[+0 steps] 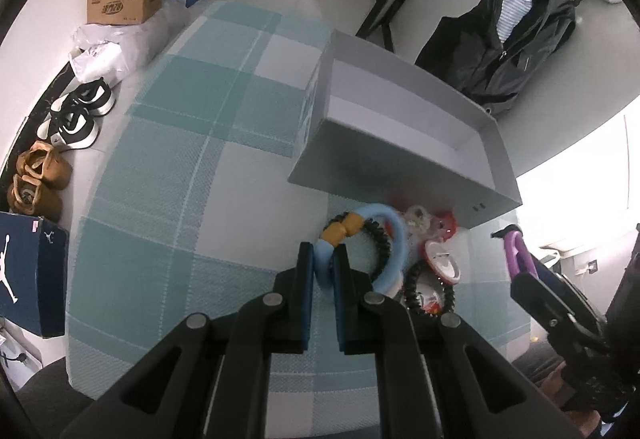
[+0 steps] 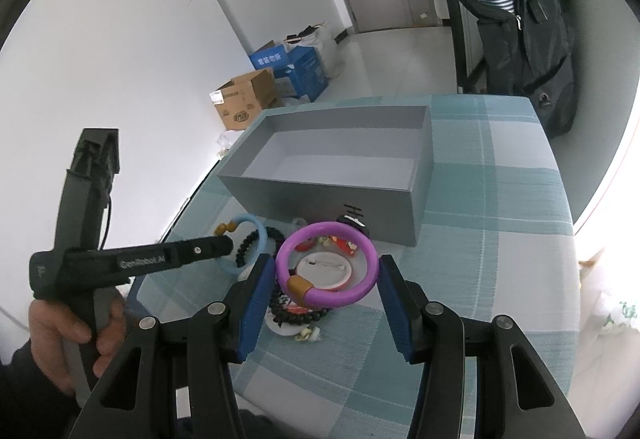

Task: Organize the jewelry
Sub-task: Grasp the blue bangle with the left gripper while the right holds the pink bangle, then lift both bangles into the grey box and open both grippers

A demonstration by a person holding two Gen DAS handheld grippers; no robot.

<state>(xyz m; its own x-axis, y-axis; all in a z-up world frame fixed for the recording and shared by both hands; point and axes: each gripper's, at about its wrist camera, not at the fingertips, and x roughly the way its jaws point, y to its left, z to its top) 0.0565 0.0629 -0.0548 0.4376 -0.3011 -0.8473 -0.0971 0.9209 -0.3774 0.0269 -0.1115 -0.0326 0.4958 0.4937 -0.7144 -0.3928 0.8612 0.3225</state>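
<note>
Left gripper point(image 1: 324, 263): jaws narrow, clamped on the light-blue ring bangle with gold-brown bead point(image 1: 386, 239), over the teal-and-white checked tablecloth point(image 1: 192, 159). Black beaded bracelet point(image 1: 380, 239) beside it, red-and-white round badges point(image 1: 442, 263) next, in front of the open grey cardboard box point(image 1: 400, 167). Right gripper point(image 2: 327, 291): jaws wide, purple ring bangle with gold clasp point(image 2: 328, 265) held across them, above the pile.
</note>
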